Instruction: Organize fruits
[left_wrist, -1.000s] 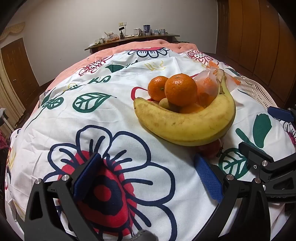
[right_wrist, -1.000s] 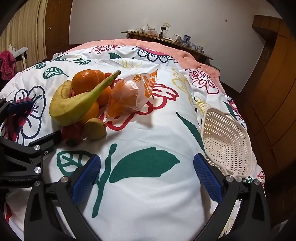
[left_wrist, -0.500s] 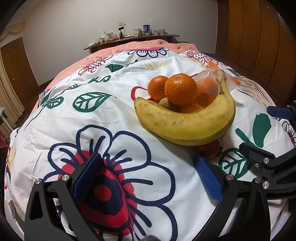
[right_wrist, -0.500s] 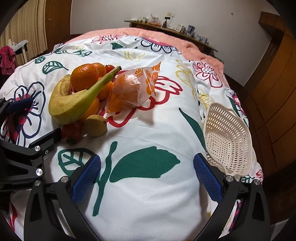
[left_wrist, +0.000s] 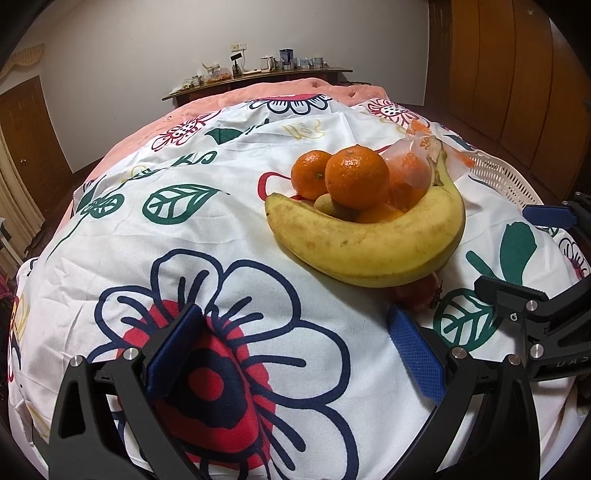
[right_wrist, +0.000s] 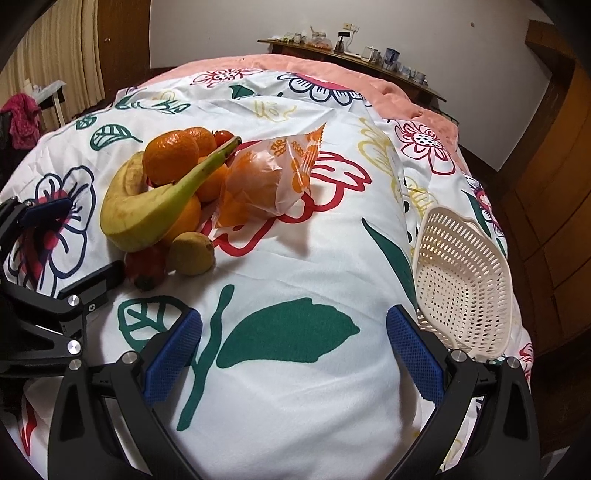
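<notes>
almost nothing has changed: the left gripper (left_wrist: 295, 354) and right gripper (right_wrist: 293, 354) still hang with jaws wide apart, holding nothing. the long yellow banana (right_wrist: 155, 206) and round orange tangerines (right_wrist: 170, 157) sit piled at upper left in the right view, well apart from the empty cream plastic basket (right_wrist: 465, 280) at right, so sorting has not started

One banana (right_wrist: 147, 210), three loose oranges (right_wrist: 170, 157), one bagged orange (right_wrist: 266, 184), one red fruit (right_wrist: 146, 266), one brownish fruit (right_wrist: 192, 253), one basket (right_wrist: 465, 280), lower right.

no legible text, bag (right_wrist: 280, 173) print unreadable
</notes>
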